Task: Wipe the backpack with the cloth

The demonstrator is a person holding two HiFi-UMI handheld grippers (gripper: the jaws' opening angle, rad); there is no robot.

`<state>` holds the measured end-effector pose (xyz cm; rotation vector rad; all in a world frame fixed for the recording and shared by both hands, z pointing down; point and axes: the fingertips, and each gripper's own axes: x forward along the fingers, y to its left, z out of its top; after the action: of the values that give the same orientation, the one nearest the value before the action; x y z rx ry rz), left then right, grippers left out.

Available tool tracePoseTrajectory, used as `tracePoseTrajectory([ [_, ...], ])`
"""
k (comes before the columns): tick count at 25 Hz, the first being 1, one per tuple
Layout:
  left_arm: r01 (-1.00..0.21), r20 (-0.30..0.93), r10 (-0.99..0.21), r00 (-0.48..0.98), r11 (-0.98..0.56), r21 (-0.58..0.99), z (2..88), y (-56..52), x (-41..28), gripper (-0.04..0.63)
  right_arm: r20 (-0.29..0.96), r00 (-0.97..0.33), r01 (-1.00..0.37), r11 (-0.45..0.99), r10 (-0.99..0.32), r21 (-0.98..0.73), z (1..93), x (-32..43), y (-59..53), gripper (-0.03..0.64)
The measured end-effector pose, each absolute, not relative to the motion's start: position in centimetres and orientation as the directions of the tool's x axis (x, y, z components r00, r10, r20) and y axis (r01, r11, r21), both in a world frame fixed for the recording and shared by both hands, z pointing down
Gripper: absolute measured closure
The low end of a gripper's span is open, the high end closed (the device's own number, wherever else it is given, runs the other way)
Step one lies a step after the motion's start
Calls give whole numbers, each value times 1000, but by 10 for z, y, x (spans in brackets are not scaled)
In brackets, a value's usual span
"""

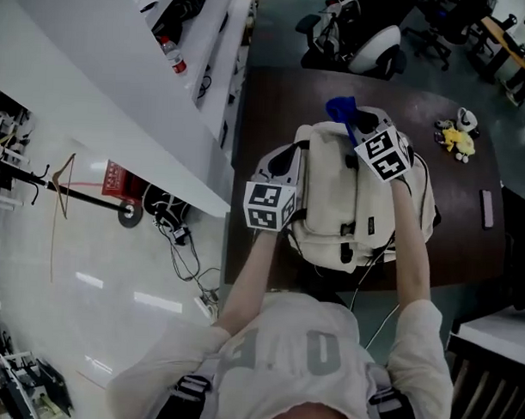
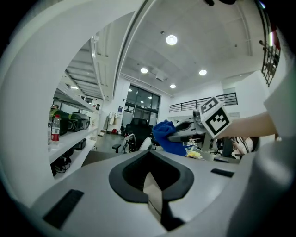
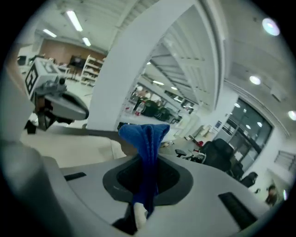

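The right hand-held gripper [image 3: 138, 210] pinches a deep-blue terry cloth [image 3: 145, 139] that sticks up past its tips. Just beneath it lies the far end of the cream fabric backpack [image 1: 331, 207], on the dark brown bench [image 1: 274, 110]. The left hand-held gripper [image 2: 155, 199], pressed together with a thin pale strip I cannot identify between its tips, sits at the bag's side, across from the right one. To wipe well, I would tip the cloth flat onto the fabric and draw overlapping strokes while the left steadies the bag.
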<state>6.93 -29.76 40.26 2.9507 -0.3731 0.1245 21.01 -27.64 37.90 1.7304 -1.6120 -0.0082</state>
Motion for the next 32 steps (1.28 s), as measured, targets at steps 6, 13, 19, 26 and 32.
tracePoseTrajectory([
  [6, -315, 146, -293, 945, -934, 166, 415, -315, 83, 591, 680, 78, -703, 444, -729, 556, 425, 211, -325, 577],
  [13, -354, 188, -322, 928, -919, 173, 429, -324, 83, 591, 807, -32, -604, 655, -589, 454, 475, 184, -330, 578],
  [19, -364, 192, -331, 924, -915, 174, 432, -321, 78, 592, 853, -62, -526, 743, -518, 413, 472, 172, -317, 578],
  [26, -351, 165, -324, 931, -921, 169, 422, -307, 63, 591, 856, 17, -473, 750, -516, 462, 460, 159, -300, 578],
  [32, -321, 134, -302, 944, -933, 161, 411, -289, 48, 592, 833, 43, -517, 701, -552, 491, 447, 140, -279, 578],
])
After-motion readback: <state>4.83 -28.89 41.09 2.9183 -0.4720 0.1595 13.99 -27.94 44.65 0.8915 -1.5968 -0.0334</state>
